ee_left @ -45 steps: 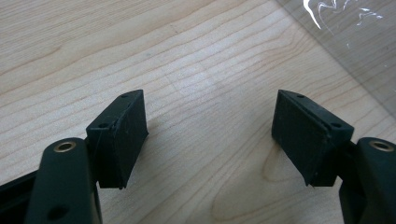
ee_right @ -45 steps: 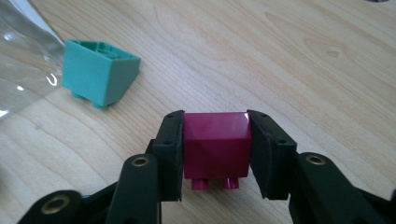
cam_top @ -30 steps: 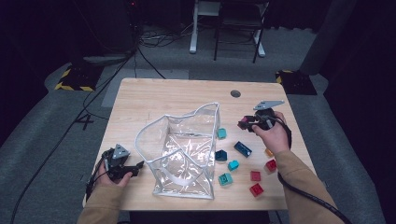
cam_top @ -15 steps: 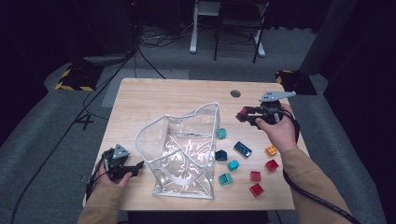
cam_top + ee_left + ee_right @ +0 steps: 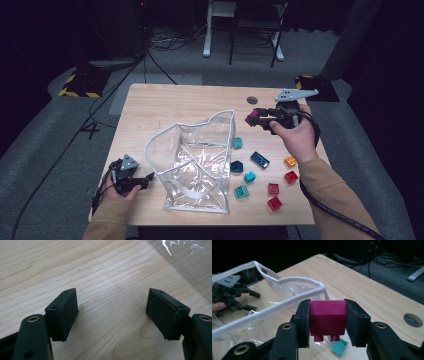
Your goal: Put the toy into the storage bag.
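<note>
Near the surface's far right corner, I am lifting my right gripper (image 5: 254, 120) higher than a second ago, carrying the magenta block (image 5: 327, 317) clamped between its pads toward the clear bag (image 5: 200, 165). My left gripper (image 5: 112, 312) is resting wide, empty, beside the bag.

This looks like a lab or recording studio set up for data collection. A plain wooden table (image 5: 165, 107) with a cable grommet hole (image 5: 252, 100) stands on grey carpet (image 5: 60, 150). Black cables (image 5: 145, 65) trail across the floor, yellow-and-black hazard tape (image 5: 75, 85) marks equipment bases, and dark curtains close off the surroundings.
</note>
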{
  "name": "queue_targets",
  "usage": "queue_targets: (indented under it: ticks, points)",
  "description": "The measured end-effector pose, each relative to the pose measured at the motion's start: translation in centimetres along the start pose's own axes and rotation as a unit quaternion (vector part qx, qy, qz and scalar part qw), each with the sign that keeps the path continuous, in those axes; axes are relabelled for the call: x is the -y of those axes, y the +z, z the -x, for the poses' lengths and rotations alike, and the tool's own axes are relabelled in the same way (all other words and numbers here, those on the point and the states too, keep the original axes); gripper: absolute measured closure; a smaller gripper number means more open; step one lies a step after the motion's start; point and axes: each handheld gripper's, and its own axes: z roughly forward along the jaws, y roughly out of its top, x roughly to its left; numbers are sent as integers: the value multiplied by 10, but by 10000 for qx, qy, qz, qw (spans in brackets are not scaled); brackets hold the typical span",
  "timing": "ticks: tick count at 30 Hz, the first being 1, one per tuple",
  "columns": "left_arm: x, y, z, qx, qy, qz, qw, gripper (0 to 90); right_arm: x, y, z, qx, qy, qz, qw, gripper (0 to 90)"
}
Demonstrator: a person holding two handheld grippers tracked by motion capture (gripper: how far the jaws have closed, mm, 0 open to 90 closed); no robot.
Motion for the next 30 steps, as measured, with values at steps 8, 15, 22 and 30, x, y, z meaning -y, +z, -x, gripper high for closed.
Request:
queue_targets:
  ticks: [8,15,22,30]
  points:
    - [0,0,0,-9,21,-3,10000,261,-20,3,-21,-276,-121,133,9995,590]
    - [0,0,0,-10,26,2,10000,261,-34,10,-39,-443,-289,151,9985,590]
    - [0,0,0,8,4,-8,10000,260,-45,22,-59,-679,-412,136,9967,590]
    - [0,0,0,1,14,-1,10000,260,-57,41,-79,-937,-559,48,9940,590]
